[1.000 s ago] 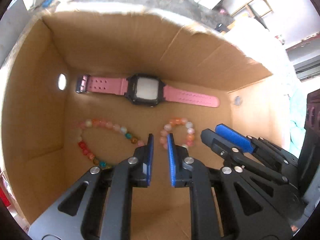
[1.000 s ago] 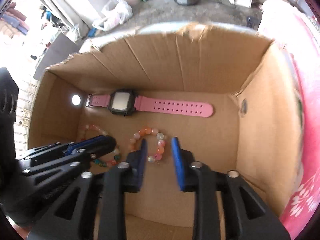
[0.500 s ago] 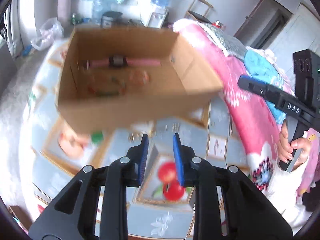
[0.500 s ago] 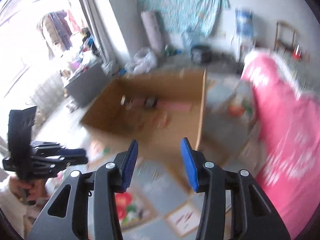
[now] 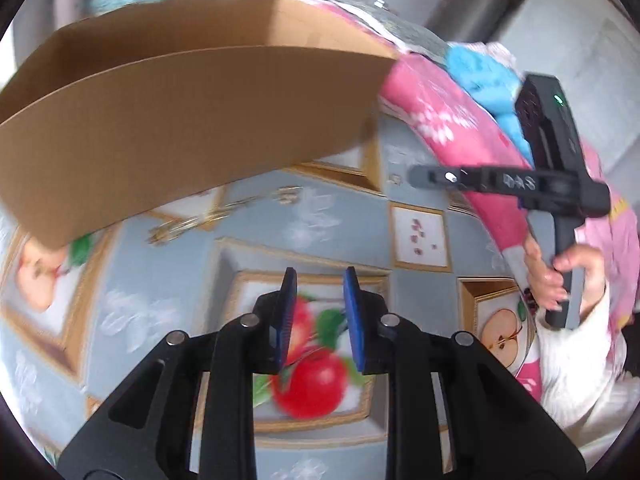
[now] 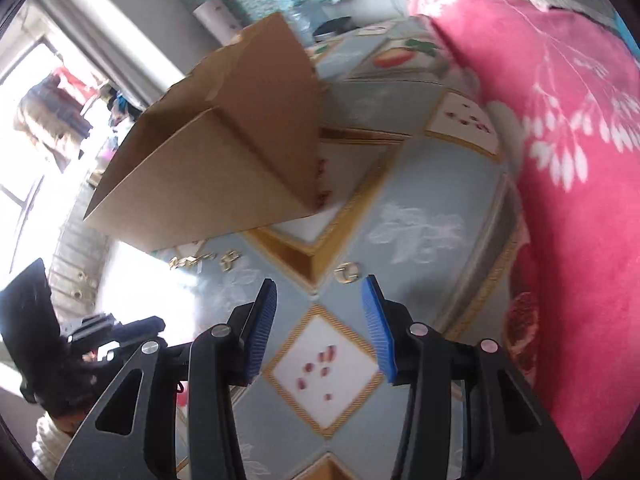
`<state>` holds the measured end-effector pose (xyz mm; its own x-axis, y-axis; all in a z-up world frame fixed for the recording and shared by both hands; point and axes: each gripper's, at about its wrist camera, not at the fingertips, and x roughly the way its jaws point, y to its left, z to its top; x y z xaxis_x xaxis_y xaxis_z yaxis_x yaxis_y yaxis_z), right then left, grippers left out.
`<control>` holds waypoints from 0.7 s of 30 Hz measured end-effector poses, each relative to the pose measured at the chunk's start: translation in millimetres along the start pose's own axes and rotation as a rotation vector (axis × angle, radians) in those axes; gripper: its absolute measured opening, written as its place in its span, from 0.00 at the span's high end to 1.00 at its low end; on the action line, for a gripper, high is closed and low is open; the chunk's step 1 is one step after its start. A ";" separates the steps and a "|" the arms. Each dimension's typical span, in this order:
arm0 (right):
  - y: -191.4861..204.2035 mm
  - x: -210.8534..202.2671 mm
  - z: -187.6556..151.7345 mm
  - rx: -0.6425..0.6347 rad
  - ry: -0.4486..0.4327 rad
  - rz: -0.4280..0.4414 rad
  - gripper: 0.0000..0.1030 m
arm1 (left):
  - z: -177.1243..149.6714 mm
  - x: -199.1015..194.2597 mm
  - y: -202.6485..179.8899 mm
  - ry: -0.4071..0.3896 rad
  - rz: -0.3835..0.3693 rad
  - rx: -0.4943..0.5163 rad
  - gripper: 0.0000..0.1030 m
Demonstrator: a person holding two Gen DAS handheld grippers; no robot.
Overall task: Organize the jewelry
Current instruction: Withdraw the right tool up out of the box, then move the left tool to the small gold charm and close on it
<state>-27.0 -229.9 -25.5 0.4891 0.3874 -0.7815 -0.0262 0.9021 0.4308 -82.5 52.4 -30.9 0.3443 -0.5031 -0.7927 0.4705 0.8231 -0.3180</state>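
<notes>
The cardboard box (image 5: pixel 192 112) shows only its outer wall, so whatever lies inside is hidden. Small gold pieces (image 5: pixel 224 216) are scattered on the tablecloth just in front of it. In the right wrist view there is a gold ring (image 6: pixel 347 272) and more gold bits (image 6: pixel 200 260) near the box (image 6: pixel 224 152). My left gripper (image 5: pixel 320 316) hangs open over the cloth, with nothing between its blue pads. My right gripper (image 6: pixel 320 320) is open wider, and the ring lies just beyond its tips. Each gripper shows in the other's view: the right gripper (image 5: pixel 420 176), the left gripper (image 6: pixel 156 324).
A fruit-print tablecloth (image 5: pixel 160 280) covers the table. A pink flowered blanket (image 6: pixel 560 160) is bunched along the right side. A hand in a white sleeve (image 5: pixel 560 280) holds the right gripper's handle. Room clutter and a window lie beyond the box.
Both grippers have drawn back out of the box and now hang over the tablecloth in front of it. The watch and bead bracelets are no longer visible. Both pairs of jaws stand wider.
</notes>
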 end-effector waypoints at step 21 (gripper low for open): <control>29.9 27.7 -16.5 -0.419 -0.088 -0.192 0.88 | 11.9 25.6 21.2 -0.008 0.123 -0.040 0.78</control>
<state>-28.5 -189.0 -41.7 0.5913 0.2047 -0.7800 -0.2687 0.9620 0.0488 -54.1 53.8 -51.7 0.4041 -0.3993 -0.8229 0.3918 0.8886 -0.2387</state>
